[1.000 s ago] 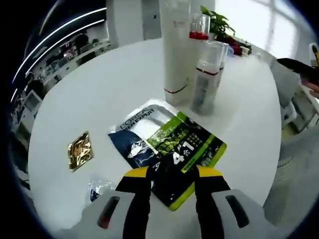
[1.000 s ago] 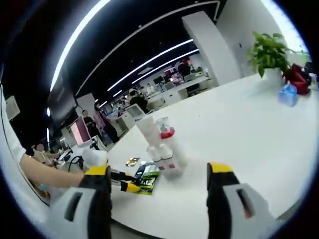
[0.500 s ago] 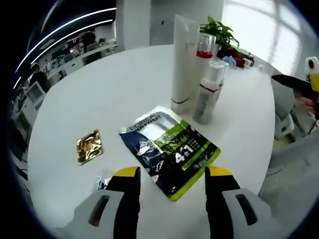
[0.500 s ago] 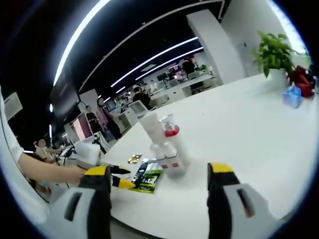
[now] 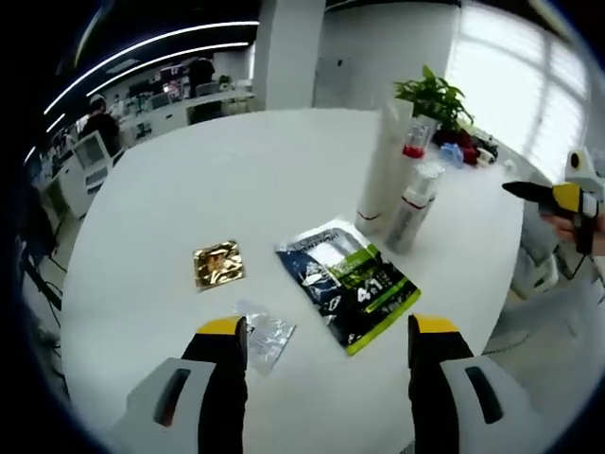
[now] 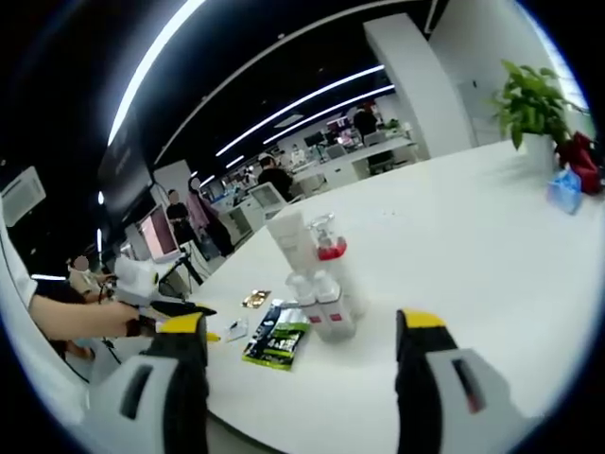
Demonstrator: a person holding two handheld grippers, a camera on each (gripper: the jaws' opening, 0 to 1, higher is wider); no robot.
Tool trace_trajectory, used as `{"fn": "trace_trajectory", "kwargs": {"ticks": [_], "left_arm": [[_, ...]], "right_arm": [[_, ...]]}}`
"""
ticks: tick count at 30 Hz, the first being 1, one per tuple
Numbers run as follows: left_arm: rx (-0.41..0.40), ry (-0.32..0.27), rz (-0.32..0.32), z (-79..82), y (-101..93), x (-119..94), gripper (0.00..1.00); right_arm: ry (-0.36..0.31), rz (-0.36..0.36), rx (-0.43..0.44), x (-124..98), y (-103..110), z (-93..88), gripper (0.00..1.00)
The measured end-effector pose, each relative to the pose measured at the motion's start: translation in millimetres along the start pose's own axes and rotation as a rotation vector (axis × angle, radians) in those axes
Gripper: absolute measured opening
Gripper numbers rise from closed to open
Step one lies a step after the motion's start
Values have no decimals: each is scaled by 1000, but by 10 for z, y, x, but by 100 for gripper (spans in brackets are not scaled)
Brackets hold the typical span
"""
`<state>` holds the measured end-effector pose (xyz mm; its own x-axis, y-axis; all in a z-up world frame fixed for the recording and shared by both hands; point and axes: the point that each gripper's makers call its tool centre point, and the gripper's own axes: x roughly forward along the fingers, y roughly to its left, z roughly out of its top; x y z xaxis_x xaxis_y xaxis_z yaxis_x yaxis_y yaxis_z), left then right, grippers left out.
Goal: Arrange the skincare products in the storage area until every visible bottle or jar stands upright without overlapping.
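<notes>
On the round white table (image 5: 170, 189) a tall white tube (image 5: 383, 161), a clear pump bottle with a red band (image 5: 414, 142) and a grey foam bottle (image 5: 413, 210) stand upright, close together. In front of them a green and blue sachet pack (image 5: 347, 284) lies flat. My left gripper (image 5: 328, 326) is open, hanging above the table's near edge, short of the pack. In the right gripper view my right gripper (image 6: 302, 323) is open and well back from the bottle group (image 6: 317, 298) and the pack (image 6: 277, 342). A hand holds the left gripper (image 6: 184, 308) at the left.
A gold sachet (image 5: 218, 265) and a clear sachet (image 5: 265, 331) lie left of the pack. A potted plant (image 5: 430, 95) and small items stand at the table's far side. My right gripper (image 5: 558, 197) shows past the right edge. Desks and people fill the room behind.
My left gripper has drawn back and up from the sachet pack, its jaws spread wider, so more of the table shows. The right gripper's view has barely shifted.
</notes>
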<state>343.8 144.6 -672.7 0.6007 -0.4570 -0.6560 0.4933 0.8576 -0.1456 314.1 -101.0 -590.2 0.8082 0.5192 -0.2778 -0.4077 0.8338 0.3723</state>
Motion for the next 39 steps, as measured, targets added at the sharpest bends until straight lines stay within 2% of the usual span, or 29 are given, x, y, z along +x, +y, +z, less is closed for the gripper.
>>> {"fn": "trace_trajectory", "kwargs": {"ticks": [11,29,34,39], "left_arm": [[-113,-52,42,-1,204,-336,79],[-151,-62,89,-217,496,-732,93],[-161,-64,108,-254,582,-815,94],[-158,-58,113,-268,590,-834,94]], "right_arm": [[19,7,-10,48,-2,-17,84],[45,-4,-32,33,-43,-71,88],[49,-10,-28,12,-64,-92,90],[51,-13,-27,7,-80,-100,91]]}}
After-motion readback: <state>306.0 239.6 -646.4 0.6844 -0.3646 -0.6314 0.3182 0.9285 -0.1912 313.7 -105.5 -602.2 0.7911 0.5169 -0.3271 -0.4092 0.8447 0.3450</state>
